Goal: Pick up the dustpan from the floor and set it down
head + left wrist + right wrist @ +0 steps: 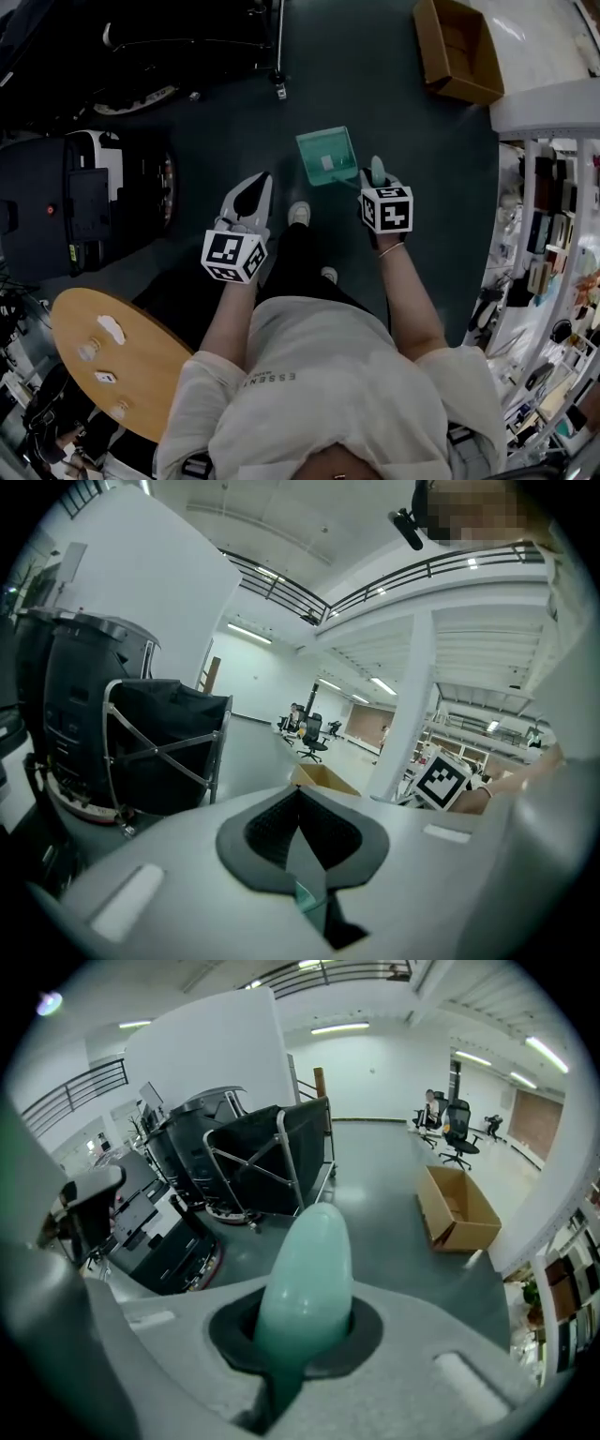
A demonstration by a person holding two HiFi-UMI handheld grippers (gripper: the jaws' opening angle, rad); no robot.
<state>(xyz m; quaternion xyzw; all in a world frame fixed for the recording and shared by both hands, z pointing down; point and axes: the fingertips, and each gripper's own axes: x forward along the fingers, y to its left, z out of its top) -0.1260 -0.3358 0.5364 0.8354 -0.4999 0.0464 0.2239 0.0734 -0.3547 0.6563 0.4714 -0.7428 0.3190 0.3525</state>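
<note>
Handle of dustpan (328, 156) mostly hidden inside clenched right tongs (377, 174); left tongs (251, 195) clenched, empty

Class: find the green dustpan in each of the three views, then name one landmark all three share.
Head view: dustpan at centre, handle in the right claw.
Left gripper view: only a green sliver low at centre, perhaps it.
Right gripper view: its handle fills the centre.
Shared landmark: the cardboard box.
</note>
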